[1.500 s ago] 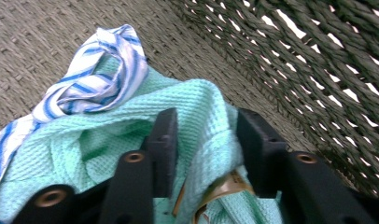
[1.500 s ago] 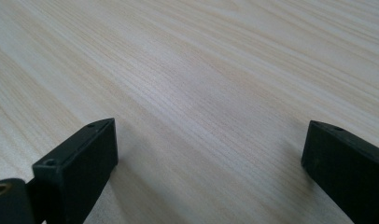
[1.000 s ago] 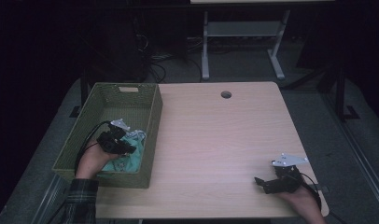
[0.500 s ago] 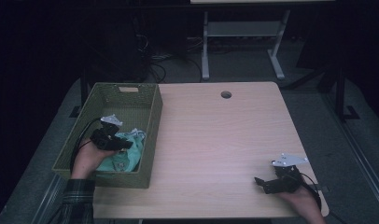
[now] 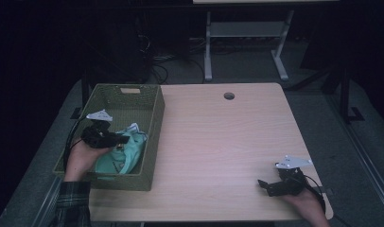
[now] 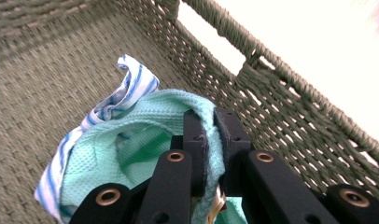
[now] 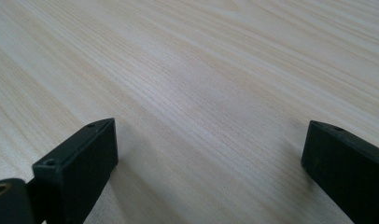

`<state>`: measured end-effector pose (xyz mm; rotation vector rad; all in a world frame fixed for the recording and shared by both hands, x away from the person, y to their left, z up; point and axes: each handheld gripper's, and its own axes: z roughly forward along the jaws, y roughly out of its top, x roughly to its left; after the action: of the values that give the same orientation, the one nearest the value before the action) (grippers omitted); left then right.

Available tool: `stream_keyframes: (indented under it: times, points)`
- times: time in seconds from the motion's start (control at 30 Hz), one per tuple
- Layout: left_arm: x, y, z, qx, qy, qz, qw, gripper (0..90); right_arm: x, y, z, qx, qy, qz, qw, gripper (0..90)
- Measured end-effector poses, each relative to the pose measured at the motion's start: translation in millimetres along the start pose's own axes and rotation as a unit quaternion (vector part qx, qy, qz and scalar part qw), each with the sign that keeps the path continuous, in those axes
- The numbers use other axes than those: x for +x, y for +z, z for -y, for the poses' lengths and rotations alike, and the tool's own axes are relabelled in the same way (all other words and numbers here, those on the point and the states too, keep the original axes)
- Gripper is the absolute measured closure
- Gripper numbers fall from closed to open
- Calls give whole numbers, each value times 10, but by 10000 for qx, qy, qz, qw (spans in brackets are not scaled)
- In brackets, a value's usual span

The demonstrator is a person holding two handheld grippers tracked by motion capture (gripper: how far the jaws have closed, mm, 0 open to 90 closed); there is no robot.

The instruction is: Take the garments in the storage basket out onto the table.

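A dim lab or office room, light wood table [image 5: 218, 142] with cable hole [image 5: 229, 96], tangled floor cables [image 5: 166, 61], metal-legged desk frame [image 5: 247, 42] stood behind.

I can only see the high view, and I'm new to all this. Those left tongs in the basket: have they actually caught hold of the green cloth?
Observer: Yes. In the left gripper view the left tongs are shut on a fold of the mint green cloth.
Operator: Is it plain green?
Observer: A white piece with blue stripes lies along its edge.
Operator: And the right tongs?
Observer: The right tongs are wide open, with bare wooden table between the jaws.
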<state>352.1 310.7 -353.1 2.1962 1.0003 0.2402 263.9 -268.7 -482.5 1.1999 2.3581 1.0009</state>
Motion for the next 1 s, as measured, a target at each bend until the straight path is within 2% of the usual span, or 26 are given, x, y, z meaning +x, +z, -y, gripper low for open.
stream_keyframes:
  times: [0.3, 0.4, 0.47, 0.9, 1.0]
  points:
    - [-25, -132, -99, -307, 9, 9, 9995, 832, -1, 0, 1, -1, -6, -2, 10000, 32]
    - [-32, -173, -133, -373, 79, 55, 9993, 832, 0, 1, 0, -2, -2, 1, 10000, 32]
    - [-48, -196, -154, -496, 55, 109, 9987, 832, -1, 1, 0, -3, -3, 1, 10000, 32]
    - [-118, -374, -343, -867, 159, 104, 9961, 832, -1, 0, 0, -2, -3, 1, 10000, 32]
    - [-130, -401, -380, -889, 170, 92, 9958, 832, -1, 0, 0, -1, -5, 1, 10000, 32]
